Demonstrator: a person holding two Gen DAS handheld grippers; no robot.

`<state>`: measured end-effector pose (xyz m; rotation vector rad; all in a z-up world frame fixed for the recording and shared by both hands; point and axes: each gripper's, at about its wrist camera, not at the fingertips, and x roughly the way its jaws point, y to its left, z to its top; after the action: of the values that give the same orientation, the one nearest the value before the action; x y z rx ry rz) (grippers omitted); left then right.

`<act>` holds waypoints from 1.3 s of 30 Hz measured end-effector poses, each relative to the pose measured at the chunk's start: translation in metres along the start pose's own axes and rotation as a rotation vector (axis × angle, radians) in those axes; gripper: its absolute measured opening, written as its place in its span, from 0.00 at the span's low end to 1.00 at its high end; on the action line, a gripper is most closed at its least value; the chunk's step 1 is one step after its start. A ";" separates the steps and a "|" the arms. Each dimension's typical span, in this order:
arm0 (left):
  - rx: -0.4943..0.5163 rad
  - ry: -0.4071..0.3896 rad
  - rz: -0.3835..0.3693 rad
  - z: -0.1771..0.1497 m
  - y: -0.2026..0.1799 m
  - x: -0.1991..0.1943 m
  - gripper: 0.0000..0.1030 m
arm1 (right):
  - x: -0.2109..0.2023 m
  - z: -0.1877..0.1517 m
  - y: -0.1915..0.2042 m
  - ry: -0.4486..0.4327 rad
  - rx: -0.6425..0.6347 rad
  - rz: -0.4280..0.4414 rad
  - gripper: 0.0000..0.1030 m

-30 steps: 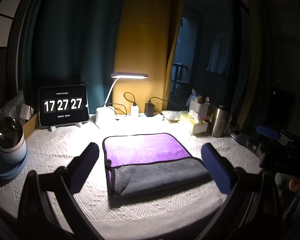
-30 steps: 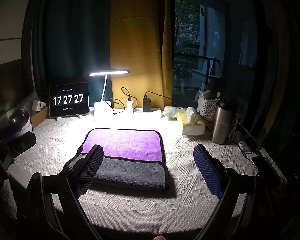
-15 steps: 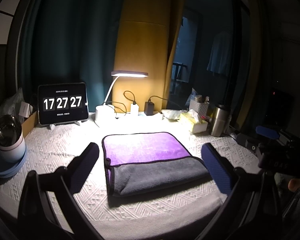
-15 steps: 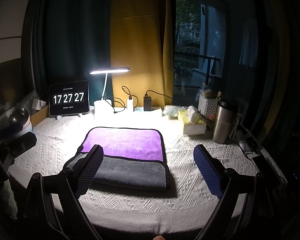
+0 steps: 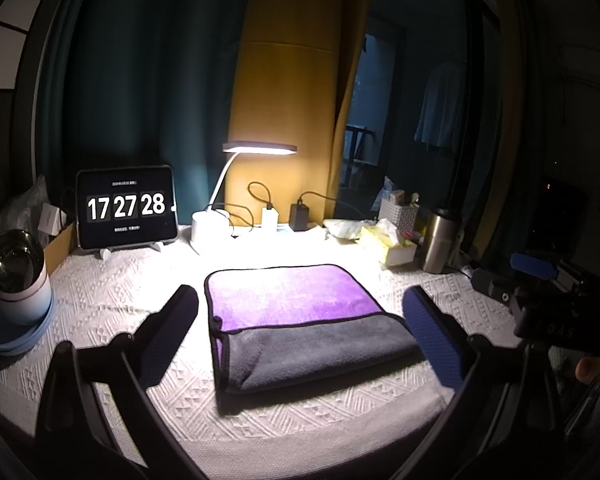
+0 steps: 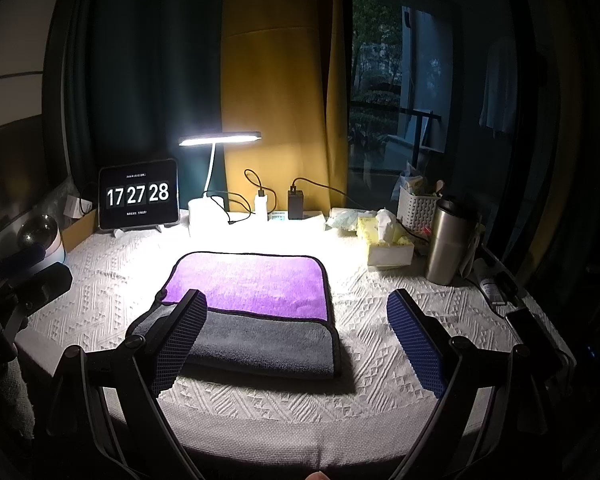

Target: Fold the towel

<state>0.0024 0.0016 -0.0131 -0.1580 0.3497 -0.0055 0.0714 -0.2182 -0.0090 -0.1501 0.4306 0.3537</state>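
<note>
A folded towel [image 5: 300,320], purple on top with a grey flap folded over its near part, lies flat on the white patterned tablecloth [image 5: 112,308]. It also shows in the right wrist view [image 6: 256,308]. My left gripper [image 5: 300,340] is open and empty, held above the table's near edge with a finger on each side of the towel. My right gripper [image 6: 296,340] is open and empty, its left finger over the towel's near left part. Neither touches the towel. The right gripper's body [image 5: 548,292] shows at the far right of the left wrist view.
At the back stand a tablet clock [image 6: 138,196], a lit desk lamp [image 6: 208,208], chargers with cables [image 6: 296,204], a tissue box [image 6: 388,240], a white basket [image 6: 418,210] and a steel tumbler [image 6: 448,240]. A round device [image 5: 16,276] sits at the left.
Both grippers stay open and almost still; the views barely shift. The towel has not moved. The clock has ticked from 17:27:27 to 17:27:28.
</note>
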 end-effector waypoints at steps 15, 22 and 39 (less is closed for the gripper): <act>-0.022 0.031 0.005 -0.003 0.003 0.016 0.99 | 0.017 -0.004 -0.007 0.039 0.008 0.014 0.91; -0.043 0.088 0.024 -0.011 0.010 0.037 0.99 | 0.036 -0.007 -0.014 0.084 0.020 0.013 0.91; -0.085 0.246 0.047 -0.030 0.029 0.105 0.99 | 0.097 -0.019 -0.035 0.206 0.039 0.022 0.91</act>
<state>0.0902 0.0221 -0.0811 -0.2346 0.5999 0.0365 0.1596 -0.2251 -0.0659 -0.1448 0.6423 0.3523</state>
